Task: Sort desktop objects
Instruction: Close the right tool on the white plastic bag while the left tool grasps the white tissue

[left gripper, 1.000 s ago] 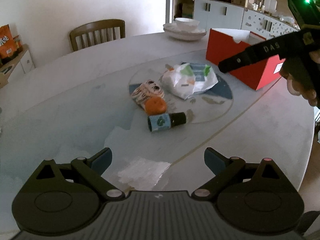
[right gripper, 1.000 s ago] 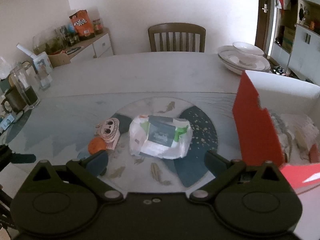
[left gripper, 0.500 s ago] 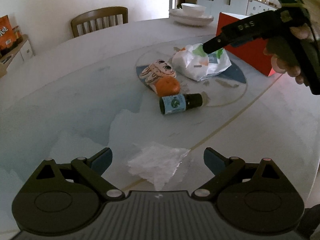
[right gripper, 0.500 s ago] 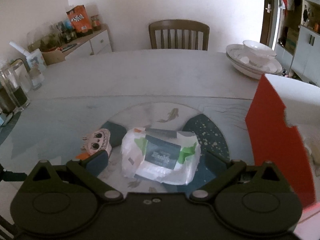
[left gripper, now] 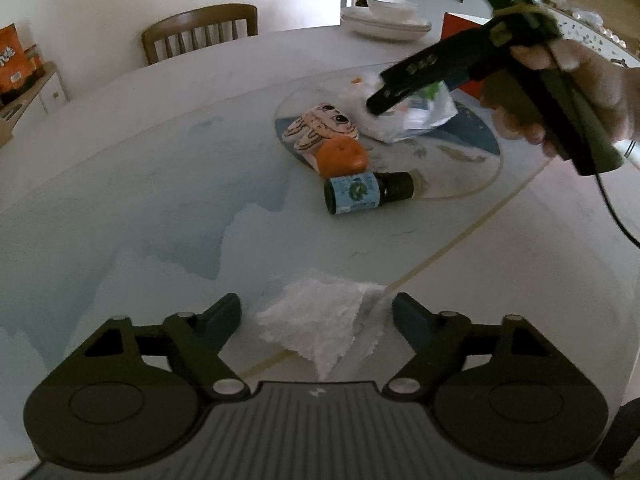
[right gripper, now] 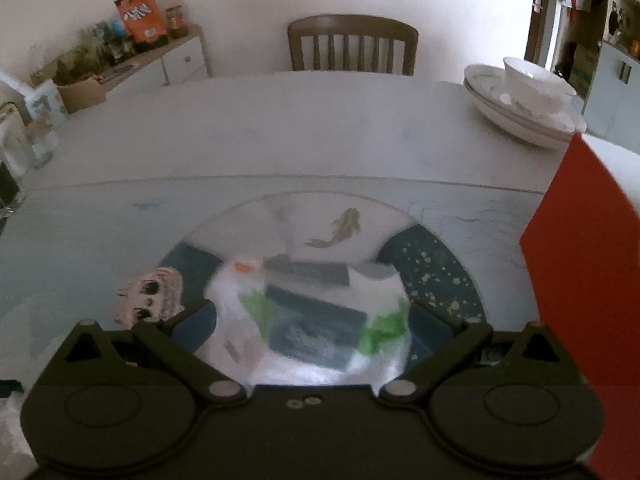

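- Between your right gripper's [right gripper: 313, 322] spread fingers sits the white wipes pack [right gripper: 316, 328], its plastic wrap filling the gap; the view is blurred, so you cannot tell whether either pad touches it
- At ten o'clock from that gripper, just beside the left finger, you see the cartoon-face pouch [right gripper: 151, 295] lying on the round fish-pattern inlay [right gripper: 340, 228] of the table [right gripper: 300, 128]
- At three o'clock your red box [right gripper: 580, 280] stands at the frame's edge, with the stacked white bowls [right gripper: 528, 108] beyond it at one o'clock and a wooden chair [right gripper: 352, 44] at twelve
- Your left gripper [left gripper: 317, 320] is also open, fingers wide apart and holding nothing; a crumpled white tissue [left gripper: 324, 320] lies on the table between them, and contact cannot be judged
- At twelve o'clock from that gripper, well apart, the small dark bottle [left gripper: 366, 193] with a blue label lies on its side, cap pointing to three o'clock
- Just past the bottle you see the orange [left gripper: 342, 157] touching it or nearly so, and the pouch is pressed against the orange's far side
- At one o'clock in the left view, your right hand [left gripper: 576, 92] grips the other tool, whose black finger is down against the wipes pack
- At ten o'clock the sideboard [left gripper: 28, 96] carries an orange snack bag [left gripper: 12, 64]
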The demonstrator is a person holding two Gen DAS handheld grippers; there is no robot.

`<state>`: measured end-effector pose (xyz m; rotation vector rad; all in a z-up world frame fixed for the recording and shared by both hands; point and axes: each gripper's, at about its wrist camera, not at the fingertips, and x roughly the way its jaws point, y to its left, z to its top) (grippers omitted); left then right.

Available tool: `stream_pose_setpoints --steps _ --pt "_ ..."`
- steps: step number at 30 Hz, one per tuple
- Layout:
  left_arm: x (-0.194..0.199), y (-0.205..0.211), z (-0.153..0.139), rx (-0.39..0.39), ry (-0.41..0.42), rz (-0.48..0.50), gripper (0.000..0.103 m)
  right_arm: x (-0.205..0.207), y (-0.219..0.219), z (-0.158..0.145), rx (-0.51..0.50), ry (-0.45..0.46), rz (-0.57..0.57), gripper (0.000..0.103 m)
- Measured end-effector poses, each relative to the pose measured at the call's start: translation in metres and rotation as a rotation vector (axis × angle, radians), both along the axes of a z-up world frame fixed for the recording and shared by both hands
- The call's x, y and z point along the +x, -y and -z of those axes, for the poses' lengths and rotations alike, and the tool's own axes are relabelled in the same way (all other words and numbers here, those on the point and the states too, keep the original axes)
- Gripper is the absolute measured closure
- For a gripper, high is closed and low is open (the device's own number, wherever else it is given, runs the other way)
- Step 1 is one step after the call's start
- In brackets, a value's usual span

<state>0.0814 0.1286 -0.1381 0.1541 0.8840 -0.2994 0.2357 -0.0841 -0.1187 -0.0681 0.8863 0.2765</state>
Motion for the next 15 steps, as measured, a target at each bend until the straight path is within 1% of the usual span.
stream_pose_setpoints --steps 2,4,7,12,13,15 --pt "0.001 0.002 -0.001 0.002 0.001 0.009 0.031 0.004 0.0 0.007 -0.005 -0.016 0.002 0.0" --pt "0.002 0.005 -0.002 0.003 0.002 0.015 0.035 0.006 0.002 0.012 0.02 -0.033 0.007 0.0" --pt "0.004 0.007 -0.002 0.001 0.003 0.016 0.037 0.009 0.003 0.014 0.046 -0.034 0.012 0.0" --pt "0.004 0.009 -0.003 0.002 0.005 0.02 0.041 0.01 0.004 0.014 0.045 -0.024 0.002 0.001" --pt "0.004 0.009 -0.003 0.003 0.005 0.021 0.042 0.011 0.005 0.015 0.05 -0.023 0.001 0.002" --pt "0.004 0.01 -0.004 0.004 0.005 0.023 0.043 0.01 0.006 0.013 0.056 -0.019 0.001 0.008"
